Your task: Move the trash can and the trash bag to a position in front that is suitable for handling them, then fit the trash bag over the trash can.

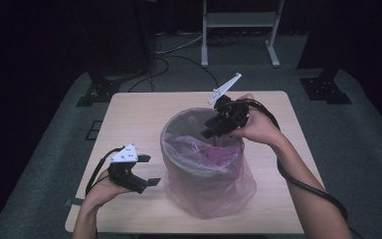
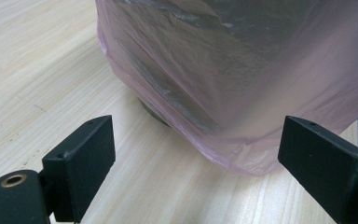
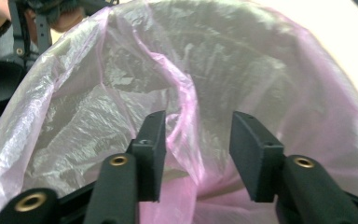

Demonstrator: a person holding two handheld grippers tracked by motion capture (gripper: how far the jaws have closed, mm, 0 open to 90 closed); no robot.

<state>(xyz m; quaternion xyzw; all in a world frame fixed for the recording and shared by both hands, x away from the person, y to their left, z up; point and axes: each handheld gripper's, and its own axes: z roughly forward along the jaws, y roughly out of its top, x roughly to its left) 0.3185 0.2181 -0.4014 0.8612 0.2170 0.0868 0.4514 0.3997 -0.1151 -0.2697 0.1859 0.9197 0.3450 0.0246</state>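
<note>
Right gripper (image 1: 214, 130) hangs over the far rim of the bin (image 1: 199, 169) at the centre of the high view, its tips dipping just inside the mouth. Its own camera looks straight down into the pink bag liner (image 3: 177, 88), with the jaws parted and nothing pinched; a fold of pink film stands between them but neither pad presses on it. So that grip is let go.

Down at the lower left of the high view, the left gripper (image 1: 146, 170) sits low over the table (image 1: 134, 114), just beside the bin's base. Its jaws are spread wide, empty, and in its own view the bag's draped skirt (image 2: 242, 116) fills the upper right, hanging down to the wood.

By the look of it the step in hand is seating the liner: the bag is already folded over the rim all round and its inside is crumpled and slack. The likely next move is to push that loose film down or smooth the overhang, which calls for a light pinch on thin plastic without tugging the bag off the rim, while the left steadies the side.
</note>
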